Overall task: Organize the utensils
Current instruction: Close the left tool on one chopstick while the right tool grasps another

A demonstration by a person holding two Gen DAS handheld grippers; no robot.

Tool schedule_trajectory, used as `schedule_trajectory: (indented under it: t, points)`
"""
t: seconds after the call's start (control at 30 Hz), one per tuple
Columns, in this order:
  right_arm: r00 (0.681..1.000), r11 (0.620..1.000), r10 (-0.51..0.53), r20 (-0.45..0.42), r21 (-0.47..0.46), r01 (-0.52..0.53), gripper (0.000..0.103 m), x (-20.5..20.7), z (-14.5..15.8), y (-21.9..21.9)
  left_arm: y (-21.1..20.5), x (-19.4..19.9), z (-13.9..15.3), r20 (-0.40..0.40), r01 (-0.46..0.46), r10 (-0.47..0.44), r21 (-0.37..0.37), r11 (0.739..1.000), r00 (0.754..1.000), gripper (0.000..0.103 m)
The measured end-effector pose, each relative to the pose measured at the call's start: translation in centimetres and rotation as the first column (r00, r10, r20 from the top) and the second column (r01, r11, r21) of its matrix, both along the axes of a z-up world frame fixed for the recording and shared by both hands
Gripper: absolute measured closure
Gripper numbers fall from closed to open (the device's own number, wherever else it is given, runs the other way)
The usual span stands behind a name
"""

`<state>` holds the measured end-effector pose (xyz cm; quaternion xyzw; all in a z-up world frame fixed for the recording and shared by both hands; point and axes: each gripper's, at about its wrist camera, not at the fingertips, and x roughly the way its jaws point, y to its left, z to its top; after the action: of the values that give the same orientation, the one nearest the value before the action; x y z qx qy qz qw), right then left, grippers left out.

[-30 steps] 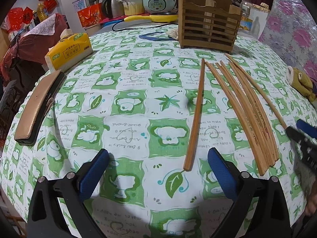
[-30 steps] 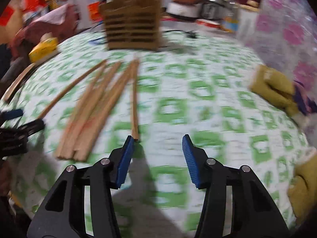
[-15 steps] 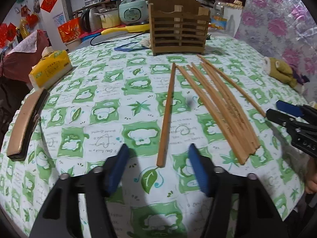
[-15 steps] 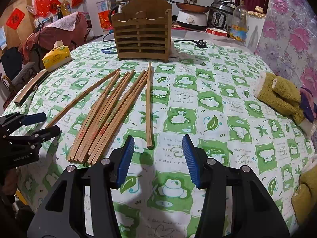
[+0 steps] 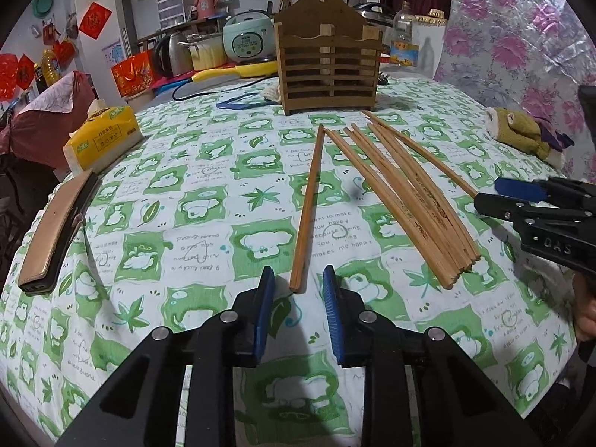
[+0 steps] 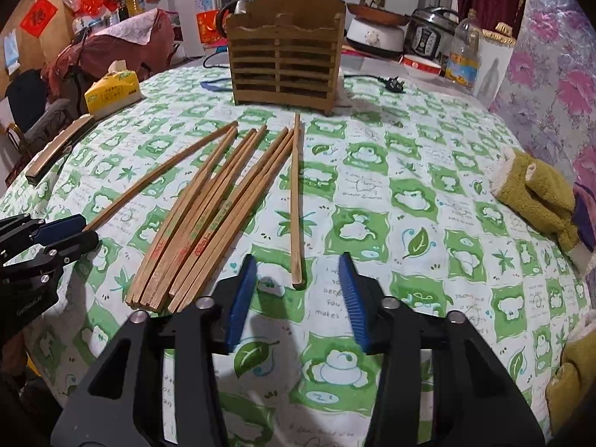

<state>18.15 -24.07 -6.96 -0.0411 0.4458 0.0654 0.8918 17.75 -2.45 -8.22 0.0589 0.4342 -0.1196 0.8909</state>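
Observation:
Several wooden chopsticks lie on the green-and-white tablecloth in front of a slatted wooden utensil holder point(image 5: 327, 70), which also shows in the right wrist view point(image 6: 285, 63). One chopstick point(image 5: 307, 208) lies apart on the left of the bundle point(image 5: 406, 201). My left gripper point(image 5: 298, 300) is open with a narrow gap, its jaws either side of that chopstick's near end, not touching it. My right gripper point(image 6: 298, 290) is open around the near end of the rightmost chopstick point(image 6: 296, 201), beside the bundle point(image 6: 208, 223).
A yellow tissue pack point(image 5: 102, 138) and a flat brown case point(image 5: 56, 231) lie at the left. A yellow-green cloth glove point(image 6: 536, 193) lies at the right. Kitchen appliances, a bottle and a cable stand behind the holder.
My left gripper's jaws have narrowed from wide open and lined up on the single chopstick's near end. The right gripper has steadied, its jaws a little wider, at the rightmost chopstick's end.

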Motion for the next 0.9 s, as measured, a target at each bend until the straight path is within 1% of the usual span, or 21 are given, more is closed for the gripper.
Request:
schedule_trajectory:
  t: [0.03,0.07,0.1,0.17,0.23,0.27,0.3,0.37,0.5,0.63,0.77,0.9]
  points:
    - [1.0,1.0,-0.002,-0.01,0.007,0.002,0.076,0.1,-0.1,-0.1,0.1,0.0,0.0,-0.001,-0.002,0.002,-0.007,1.0,1.0,0.076]
    - [1.0,1.0,-0.004,-0.023,0.018,0.005,0.09,0.3,-0.3,-0.2,0.2,0.0,0.0,-0.002,-0.003,0.003,-0.013,1.0,1.0,0.076]
    - [0.999,0.999,-0.003,-0.036,0.031,0.004,0.097,0.4,-0.5,-0.4,0.2,0.0,0.0,0.001,-0.003,0.003,-0.015,1.0,1.0,0.076]
    - [0.999,0.998,0.007,-0.036,0.057,-0.005,0.097,0.4,-0.5,-0.5,0.2,-0.2,0.0,0.007,-0.003,0.003,-0.017,1.0,1.0,0.078]
    - [1.0,0.998,0.003,-0.009,0.058,-0.002,0.097,0.0,-0.2,-0.6,0.1,-0.4,0.1,0.005,0.002,-0.002,-0.019,1.0,1.0,0.095]
    - [1.0,0.998,0.002,0.014,0.057,-0.003,0.097,-0.3,0.2,-0.5,0.1,-0.5,0.2,-0.003,0.003,-0.003,-0.027,1.0,1.0,0.097]
    - [1.0,0.999,-0.001,0.028,0.054,-0.001,0.097,-0.5,0.4,-0.5,0.2,-0.5,0.4,-0.02,0.0,-0.001,-0.046,0.999,1.0,0.097]
    - [0.998,0.999,-0.018,0.058,0.047,0.015,0.097,-1.4,0.9,-0.7,0.4,-0.7,1.0,-0.025,-0.003,0.001,-0.065,0.998,1.0,0.097]
    - [0.994,0.996,-0.04,0.098,0.087,0.031,0.097,-3.0,2.8,-1.4,0.6,-1.7,3.5,0.032,-0.011,0.013,-0.064,0.998,0.999,0.097]
    - [0.979,0.995,-0.058,0.197,0.091,0.041,0.097,-5.1,6.7,-2.0,0.5,-2.6,6.8,0.094,-0.007,0.014,-0.075,0.997,0.995,0.097]
    - [0.953,0.993,-0.067,0.296,0.109,0.036,0.097,-7.1,11.0,-2.5,0.0,-3.5,10.5,0.149,0.014,0.001,-0.095,0.995,0.989,0.097]
    - [0.936,0.993,-0.055,0.347,0.12,0.014,0.097,-8.2,14.2,-2.5,-0.6,-3.9,13.7,0.176,0.048,-0.027,-0.116,0.992,0.984,0.097]
